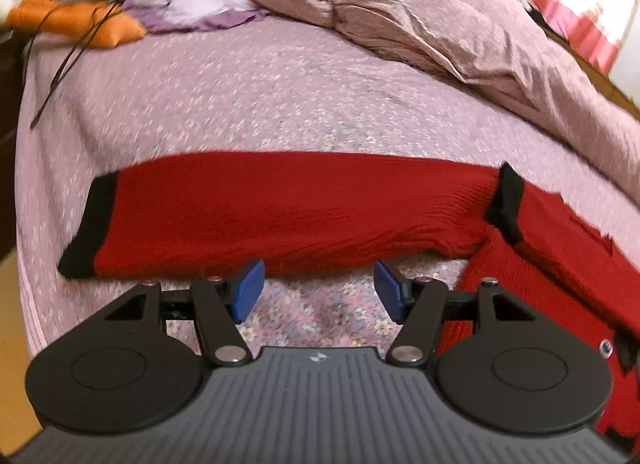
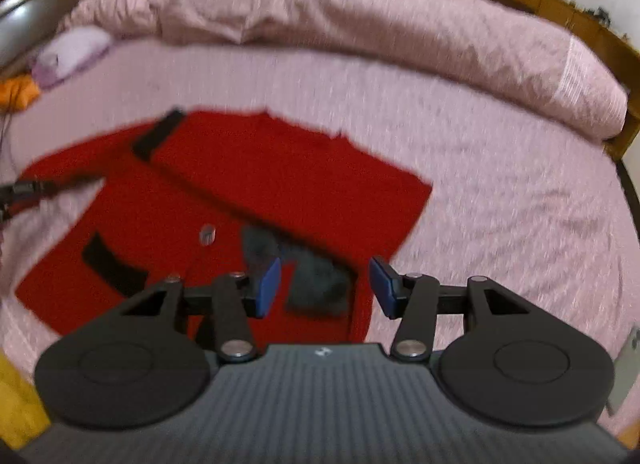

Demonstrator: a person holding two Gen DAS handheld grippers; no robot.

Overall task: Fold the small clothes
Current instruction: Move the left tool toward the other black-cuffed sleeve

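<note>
A red knit sweater (image 1: 280, 216) with black trim lies flat on the flowered pink sheet (image 1: 240, 104). Its one sleeve stretches left and ends in a black cuff (image 1: 88, 232). My left gripper (image 1: 320, 290) hovers just short of that sleeve's near edge, open, with only sheet between the blue pads. In the right wrist view the sweater (image 2: 280, 176) shows its other sleeve folded across the body, cuff (image 2: 158, 134) at the far left. My right gripper (image 2: 324, 288) is open above the dark collar (image 2: 316, 276), holding nothing. The left gripper's tip (image 2: 24, 188) shows at the left edge.
A crumpled pink duvet (image 1: 400, 16) is heaped along the far side of the bed. An orange cloth (image 1: 80, 20), a lilac and white bundle (image 1: 184, 4) and a black cord (image 1: 68, 64) lie at the far left. The wooden bed frame (image 2: 580, 12) borders the right.
</note>
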